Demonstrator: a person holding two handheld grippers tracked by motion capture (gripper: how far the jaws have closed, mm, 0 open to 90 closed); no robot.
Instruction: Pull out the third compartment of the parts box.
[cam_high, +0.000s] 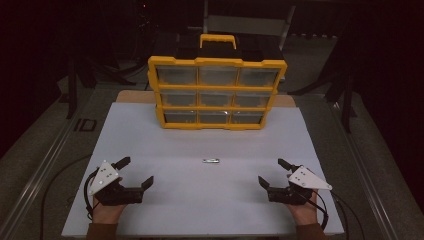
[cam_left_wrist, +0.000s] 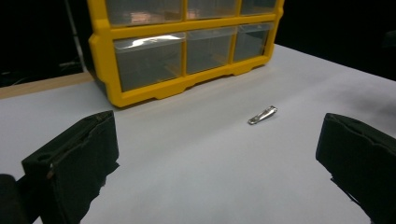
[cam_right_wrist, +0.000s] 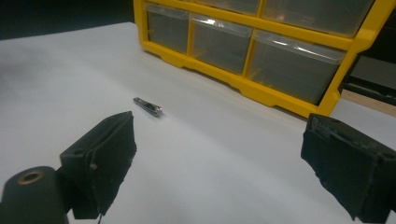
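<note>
Going left to right in the high view: my left gripper (cam_high: 136, 172) is parked in the lower left of the frame, jaws spread wide with nothing between them, hand resting low on the white board (cam_high: 150, 140). In the left gripper view the two black jaws stand far apart and the bare board shows between them. I'd say both tools are just staged at the near corners so the middle is free to work in.

Dead centre, a bit below the middle of the frame, lies the little metal nail clipper (cam_high: 211, 160), flat on the board, well apart from both grippers. That's the thing I'm presumably going for.

Above it, upper centre, stands the yellow drawer organizer (cam_high: 217, 62), upright, handle on top, nine clear drawers facing me, probably so they can be pulled from this side. All look shut; from the gripper views the lower ones seem empty, though I can't tell for the rest.

Lower right: my right gripper (cam_high: 274, 172), also wide open, holding nothing.
</note>
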